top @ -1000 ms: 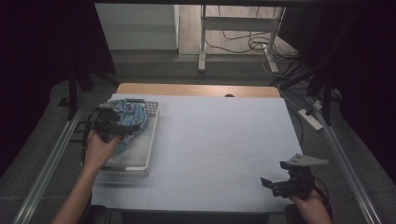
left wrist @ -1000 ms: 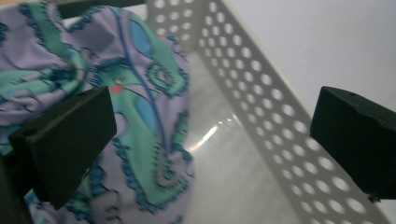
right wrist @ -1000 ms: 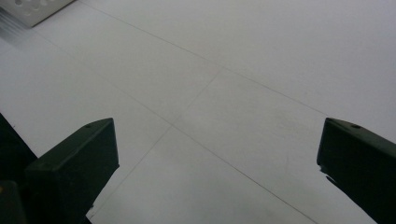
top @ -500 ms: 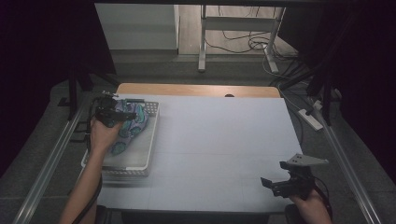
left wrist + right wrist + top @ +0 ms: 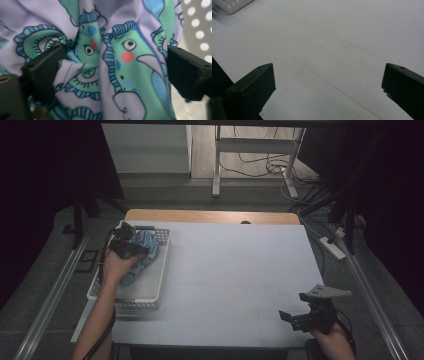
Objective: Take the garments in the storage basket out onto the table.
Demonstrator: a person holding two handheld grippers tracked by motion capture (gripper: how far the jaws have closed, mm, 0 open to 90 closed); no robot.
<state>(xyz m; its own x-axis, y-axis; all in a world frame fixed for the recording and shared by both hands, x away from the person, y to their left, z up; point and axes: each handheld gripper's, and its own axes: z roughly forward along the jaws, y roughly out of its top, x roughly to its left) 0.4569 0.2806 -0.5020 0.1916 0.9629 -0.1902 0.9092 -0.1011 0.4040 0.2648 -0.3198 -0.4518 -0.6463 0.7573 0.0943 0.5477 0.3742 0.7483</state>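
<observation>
A crumpled cloth (image 5: 144, 256), lilac with green and blue cartoon prints, lies in a white perforated basket (image 5: 134, 301) at the table's left side. My left gripper (image 5: 125, 240) is down on the far end of this cloth. In the left gripper view the cloth (image 5: 125, 62) bulges between the two jaws, which stand wide apart, so the left gripper (image 5: 115, 70) is open. My right gripper (image 5: 300, 317) hovers low near the table's front right corner, open, with bare white table between its jaws in the right gripper view (image 5: 328, 90).
The white table (image 5: 240, 270) stretches between the basket and the right gripper. A wooden strip (image 5: 210, 216) runs along its far edge. A power strip (image 5: 334, 248) lies on the floor to the right. Metal rails (image 5: 50, 305) flank both sides.
My left hand and gripper have moved away from me along the basket and come down on the far part of the cloth. The right gripper has stayed still.
</observation>
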